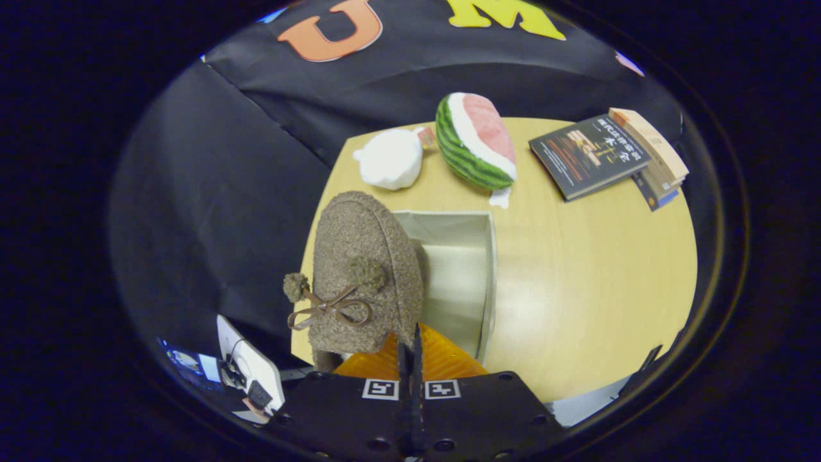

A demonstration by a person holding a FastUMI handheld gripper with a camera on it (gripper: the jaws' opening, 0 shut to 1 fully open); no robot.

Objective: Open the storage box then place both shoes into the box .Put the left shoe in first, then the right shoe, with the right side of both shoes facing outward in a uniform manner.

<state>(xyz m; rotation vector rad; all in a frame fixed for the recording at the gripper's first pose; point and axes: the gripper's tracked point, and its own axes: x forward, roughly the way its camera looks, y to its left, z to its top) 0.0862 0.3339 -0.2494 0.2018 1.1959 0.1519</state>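
A brown fuzzy shoe [362, 269] with a ribbon bow and two pom-poms hangs toe-away just ahead of my fingers, above the table. My gripper [410, 350] is shut on the shoe's near rim, and the fingers meet with almost no gap. Under and to the right of the shoe stands the open beige storage box [489, 282]. The part of its pale inside that I see holds nothing. The shoe hides the box's left side.
Beyond the box on the round wooden table [590, 289] lie a watermelon-slice plush [474, 141] and a white soft bundle [389, 159]. A stack of books [606, 157] sits far right. A white device [250, 369] stands off the table's left edge near my fingers.
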